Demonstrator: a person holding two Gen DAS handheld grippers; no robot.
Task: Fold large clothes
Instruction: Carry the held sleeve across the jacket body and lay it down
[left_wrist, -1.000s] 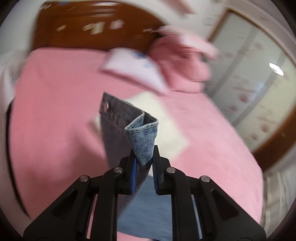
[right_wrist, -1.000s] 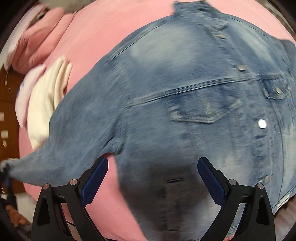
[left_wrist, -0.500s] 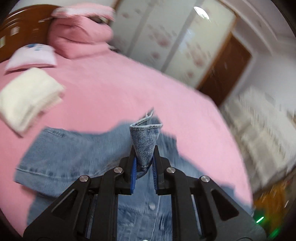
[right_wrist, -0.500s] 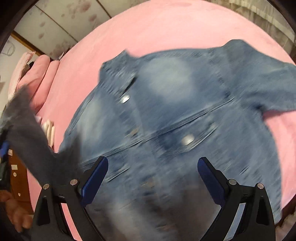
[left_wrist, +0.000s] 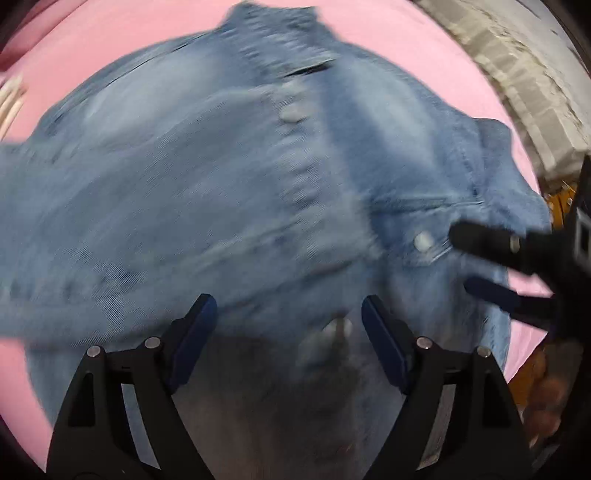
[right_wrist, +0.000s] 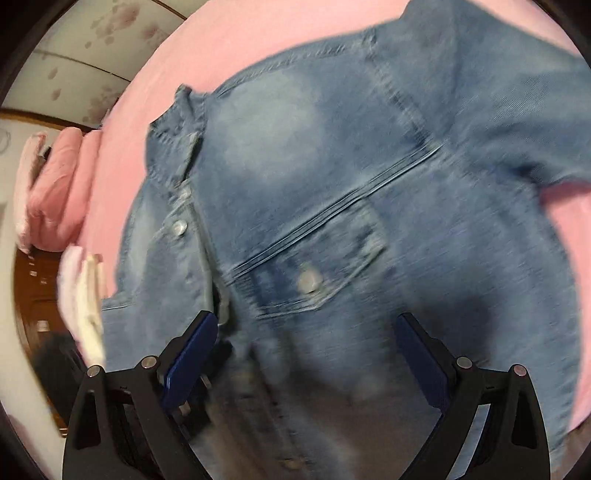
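While the denim jacket (left_wrist: 229, 177) lies on the pink bed (left_wrist: 122, 33), the left claw (left_wrist: 288, 317) and right claw (right_wrist: 306, 339) hover released above it.

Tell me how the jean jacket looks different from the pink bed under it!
The denim jacket is blue with seams, a pocket and metal buttons; the pink bedsheet is plain pink. The jacket covers only part of the bed, and the sheet shows on all sides of it. Both are soft cloth, lying spread out.

Faded blue denim jacket (right_wrist: 332, 206) on pink bedsheet (right_wrist: 229, 48); floral-patterned wardrobe doors (right_wrist: 92, 40).
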